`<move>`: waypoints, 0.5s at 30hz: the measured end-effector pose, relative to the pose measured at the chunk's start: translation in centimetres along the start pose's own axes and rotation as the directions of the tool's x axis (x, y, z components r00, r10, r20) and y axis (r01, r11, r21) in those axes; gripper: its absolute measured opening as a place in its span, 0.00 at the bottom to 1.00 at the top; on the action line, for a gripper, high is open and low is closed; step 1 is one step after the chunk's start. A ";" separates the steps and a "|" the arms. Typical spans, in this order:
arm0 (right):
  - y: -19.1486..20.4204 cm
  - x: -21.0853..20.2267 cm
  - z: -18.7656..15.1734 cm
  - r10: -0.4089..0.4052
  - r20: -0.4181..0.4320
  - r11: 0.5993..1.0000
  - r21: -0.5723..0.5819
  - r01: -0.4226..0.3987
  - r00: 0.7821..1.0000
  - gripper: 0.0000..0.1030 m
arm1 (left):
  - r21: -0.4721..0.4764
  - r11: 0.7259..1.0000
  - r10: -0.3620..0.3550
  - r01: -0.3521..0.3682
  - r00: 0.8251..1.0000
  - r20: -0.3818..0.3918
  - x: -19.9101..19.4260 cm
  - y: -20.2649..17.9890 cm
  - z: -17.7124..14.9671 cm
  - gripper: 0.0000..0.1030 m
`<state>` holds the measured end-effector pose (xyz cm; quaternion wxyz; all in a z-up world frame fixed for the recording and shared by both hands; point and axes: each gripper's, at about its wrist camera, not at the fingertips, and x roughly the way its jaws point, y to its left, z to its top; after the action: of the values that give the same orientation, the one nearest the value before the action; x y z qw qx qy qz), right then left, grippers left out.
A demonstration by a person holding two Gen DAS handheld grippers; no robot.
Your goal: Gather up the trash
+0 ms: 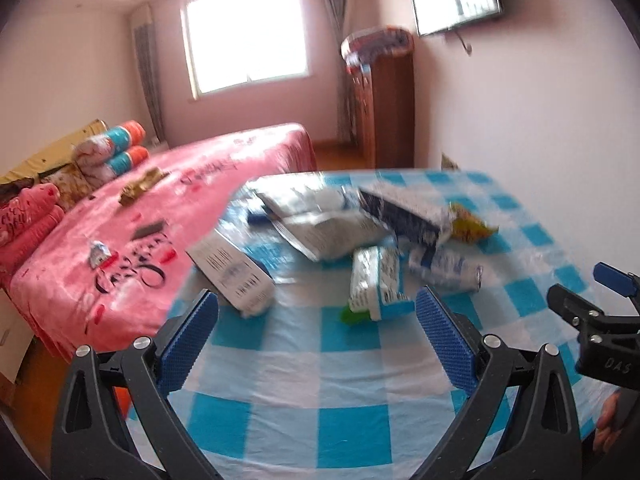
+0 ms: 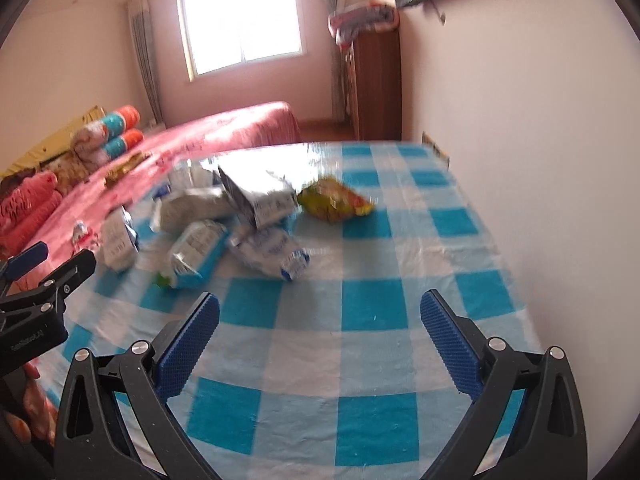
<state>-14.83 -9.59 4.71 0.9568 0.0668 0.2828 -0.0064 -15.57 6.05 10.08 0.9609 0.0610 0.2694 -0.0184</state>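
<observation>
Left wrist view shows the left gripper (image 1: 318,312) held with jaws wide and nothing between them, above the near part of the checked tablecloth (image 1: 348,376). Just beyond the fingertips, slightly right of centre, a blue-and-white packet (image 1: 378,280) is seen lying with its long axis running near to far, a green bit at its near end. A barcoded carton (image 1: 232,270) lies to the left of it, at the table edge, angled far-left to near-right. The right gripper (image 2: 320,314), also spread wide and empty, is seen over bare cloth in the right wrist view, with the pile ahead and to its left; the left gripper is judged the nearer to the packet. Farther off, a crushed bottle (image 1: 444,268), larger silvery bags (image 1: 328,224) and a yellow snack bag (image 2: 334,200) are heaped together. Motion blur smears the print, and where the pieces overlap cannot be made out. Small scraps on the pink bed (image 1: 160,216) may be trash too; this cannot be told.
</observation>
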 end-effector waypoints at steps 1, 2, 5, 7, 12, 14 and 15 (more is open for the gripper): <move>0.2 -0.8 0.2 -0.001 0.024 1.000 -0.002 0.001 1.000 0.96 | -0.011 1.000 0.003 -0.003 1.000 0.019 -0.6 0.4 0.2 0.96; 0.4 -1.6 0.5 0.006 0.045 1.000 -0.003 -0.006 0.999 0.96 | -0.020 1.000 0.006 -0.005 0.999 0.032 -1.1 0.7 0.4 0.96; 1.0 -4.0 1.3 0.026 0.109 1.000 -0.013 -0.024 0.994 0.96 | -0.050 0.999 0.014 -0.010 0.997 0.073 -2.6 1.7 0.8 0.96; 1.2 -5.0 1.6 0.029 0.131 0.999 -0.017 -0.027 0.991 0.96 | -0.072 0.997 0.018 -0.011 0.995 0.100 -3.7 2.5 1.0 0.96; 2.1 -8.0 2.2 0.042 0.215 0.999 -0.038 -0.035 0.976 0.96 | -0.099 0.995 0.028 -0.014 0.989 0.144 -5.3 3.3 1.3 0.96; 2.4 -8.9 2.4 0.032 0.228 0.998 -0.051 -0.021 0.973 0.96 | -0.106 0.994 0.029 -0.013 0.987 0.158 -6.0 3.6 1.3 0.96; 2.5 -9.1 2.4 0.034 0.230 0.998 -0.053 -0.022 0.973 0.96 | -0.107 0.994 0.031 -0.014 0.986 0.161 -6.2 3.6 1.4 0.96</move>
<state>-21.01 -7.71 11.94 0.9846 0.0458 0.1686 0.0065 -19.89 9.51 14.84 0.9817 0.0116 0.1900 0.0017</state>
